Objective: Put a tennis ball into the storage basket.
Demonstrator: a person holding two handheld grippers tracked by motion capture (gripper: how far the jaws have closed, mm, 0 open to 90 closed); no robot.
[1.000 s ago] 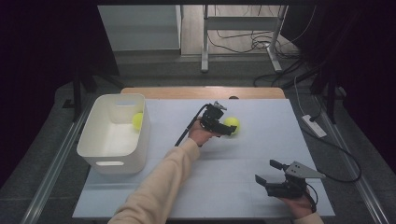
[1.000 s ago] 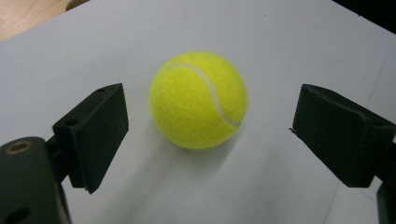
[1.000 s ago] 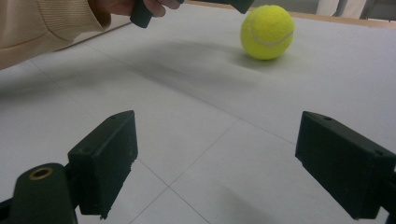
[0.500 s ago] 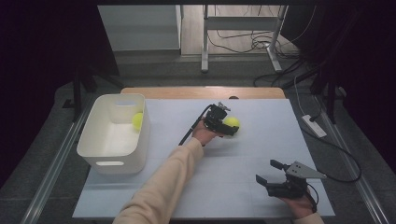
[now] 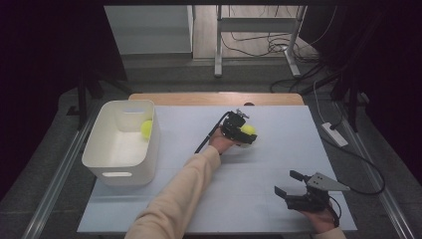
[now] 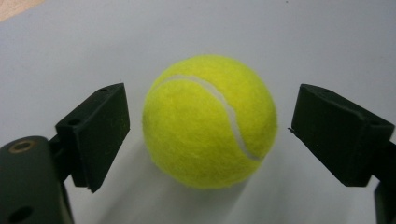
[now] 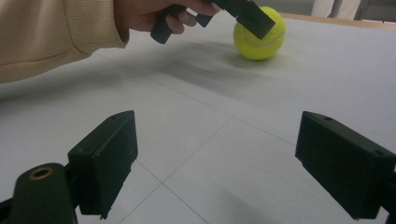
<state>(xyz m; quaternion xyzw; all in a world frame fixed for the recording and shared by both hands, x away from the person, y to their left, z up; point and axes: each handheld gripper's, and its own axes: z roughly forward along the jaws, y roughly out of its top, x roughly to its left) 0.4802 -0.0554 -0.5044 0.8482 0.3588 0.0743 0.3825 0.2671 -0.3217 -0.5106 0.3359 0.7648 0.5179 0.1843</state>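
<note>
Left gripper view: your left tongs (image 6: 205,135) straddle the tennis ball (image 6: 209,122), small gaps either side.
Left tongs: just been closing, pads not yet touching the ball.
Ball: resting on the desk (image 5: 278,149), between those jaws.
Right tongs (image 5: 287,183): spread wide, holding nothing, ball well beyond them.

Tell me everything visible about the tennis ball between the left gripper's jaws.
The tennis ball is bright yellow-green and fuzzy like felt, with a curved white seam across its face. It looks whole and round. It rests on the pale grey table, right of centre, casting a soft shadow beneath. The left gripper straddles it; its jaws have just been closing, but a gap remains on each side, so neither touches it yet.
</note>
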